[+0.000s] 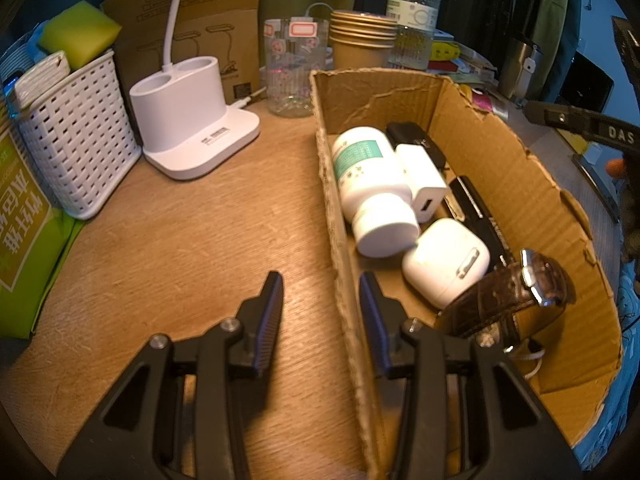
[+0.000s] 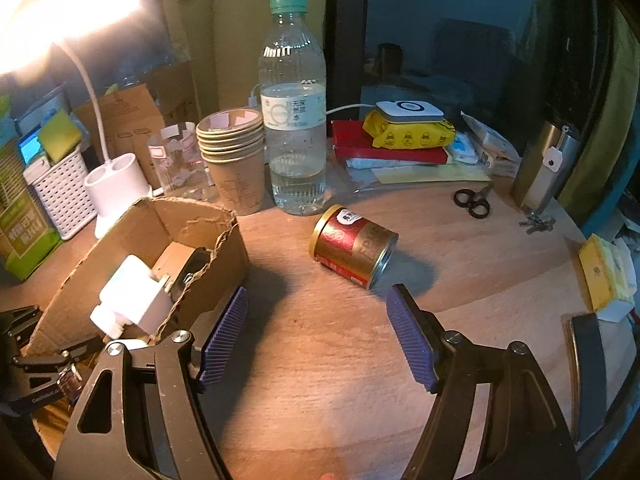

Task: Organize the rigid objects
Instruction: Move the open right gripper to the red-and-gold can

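Left wrist view: the left hand-held gripper (image 1: 320, 284) is partly open and holds nothing, its fingers straddling the near wall of the cardboard box (image 1: 516, 184). In the box ahead and to its right lie a pill bottle (image 1: 374, 188) with its cap toward the gripper, a white charger (image 1: 424, 176), an earbud case (image 1: 446, 262) and a brown-strapped watch (image 1: 516, 296). A white lamp base (image 1: 192, 116) and a basket (image 1: 76, 136) stand ahead-left on the worktop (image 1: 180, 240).

Right wrist view: the right hand-held gripper (image 2: 318, 312) gapes wide, empty. Just ahead-right, a red-gold can (image 2: 354, 252) lies on its side, its long axis running from far-left to near-right, lid end away. Beyond stand a water bottle (image 2: 294, 120) and stacked paper cups (image 2: 234, 152).
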A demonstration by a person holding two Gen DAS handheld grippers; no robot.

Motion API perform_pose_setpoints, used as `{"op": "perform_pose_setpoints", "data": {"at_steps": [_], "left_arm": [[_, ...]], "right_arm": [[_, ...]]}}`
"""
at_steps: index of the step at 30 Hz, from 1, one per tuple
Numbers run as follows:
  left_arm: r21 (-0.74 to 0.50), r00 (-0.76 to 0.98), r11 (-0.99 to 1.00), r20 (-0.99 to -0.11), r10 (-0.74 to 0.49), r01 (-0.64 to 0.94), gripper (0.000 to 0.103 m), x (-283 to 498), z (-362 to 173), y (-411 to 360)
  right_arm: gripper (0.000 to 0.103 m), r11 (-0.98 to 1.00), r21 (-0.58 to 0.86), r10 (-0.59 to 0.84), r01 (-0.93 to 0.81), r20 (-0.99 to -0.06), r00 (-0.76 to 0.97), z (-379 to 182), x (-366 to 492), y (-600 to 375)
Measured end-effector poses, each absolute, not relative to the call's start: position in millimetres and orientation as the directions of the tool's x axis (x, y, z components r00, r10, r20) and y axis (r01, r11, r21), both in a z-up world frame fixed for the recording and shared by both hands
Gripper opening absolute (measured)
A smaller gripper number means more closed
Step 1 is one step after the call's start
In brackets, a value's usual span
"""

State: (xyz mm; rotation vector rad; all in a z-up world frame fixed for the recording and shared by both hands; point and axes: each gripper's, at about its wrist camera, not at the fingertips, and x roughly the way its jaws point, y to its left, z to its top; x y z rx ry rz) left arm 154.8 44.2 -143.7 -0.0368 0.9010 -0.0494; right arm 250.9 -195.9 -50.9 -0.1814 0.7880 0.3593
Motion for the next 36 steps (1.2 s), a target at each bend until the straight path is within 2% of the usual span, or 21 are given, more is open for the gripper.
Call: {"op": "perform_pose_setpoints", "data": {"at_steps": [36], "left_arm": [[-0.052,0.62,0.998,-0.782,-0.057,0.026,0.041,155,-144,44]], "right_arm": [[0.076,0.946,0.015,0.225,-0.324,-0.751,0.621,-81,315,-185]]}}
